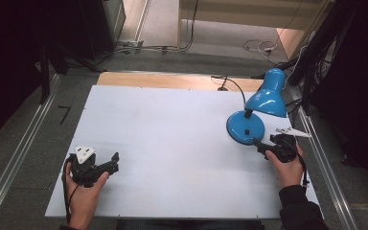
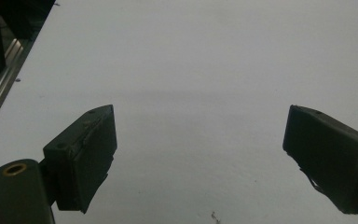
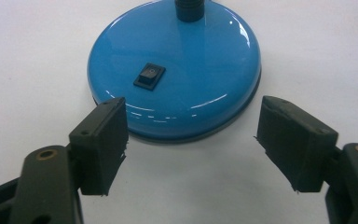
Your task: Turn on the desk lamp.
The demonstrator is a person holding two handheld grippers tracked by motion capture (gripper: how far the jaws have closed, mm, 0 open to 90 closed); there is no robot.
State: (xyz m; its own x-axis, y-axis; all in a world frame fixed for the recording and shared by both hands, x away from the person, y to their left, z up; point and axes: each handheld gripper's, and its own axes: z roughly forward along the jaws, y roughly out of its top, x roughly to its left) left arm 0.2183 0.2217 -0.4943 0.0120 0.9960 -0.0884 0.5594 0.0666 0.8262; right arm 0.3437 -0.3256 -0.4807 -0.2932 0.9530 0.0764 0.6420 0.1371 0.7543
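Observation:
A blue desk lamp (image 1: 245, 127) stands at the right of the white table (image 1: 172, 129), its shade (image 1: 268, 98) tipped down over the round base. The right gripper view has the glossy base (image 3: 205, 60) close ahead, with a black rocker switch (image 3: 149, 76) on top. My right gripper (image 1: 262, 146) (image 3: 191, 140) is open just short of the base's near rim, touching nothing. My left gripper (image 1: 113, 162) (image 2: 200, 154) is open at the table's front left, low over bare white surface with nothing between its fingers.
The lamp's black cord (image 1: 235, 86) runs off the table's far edge. Metal rails (image 1: 19, 158) flank the table on both sides. Cables (image 1: 258, 47) lie on the floor beyond. A strip of wooden tabletop (image 1: 172, 79) shows behind the white board.

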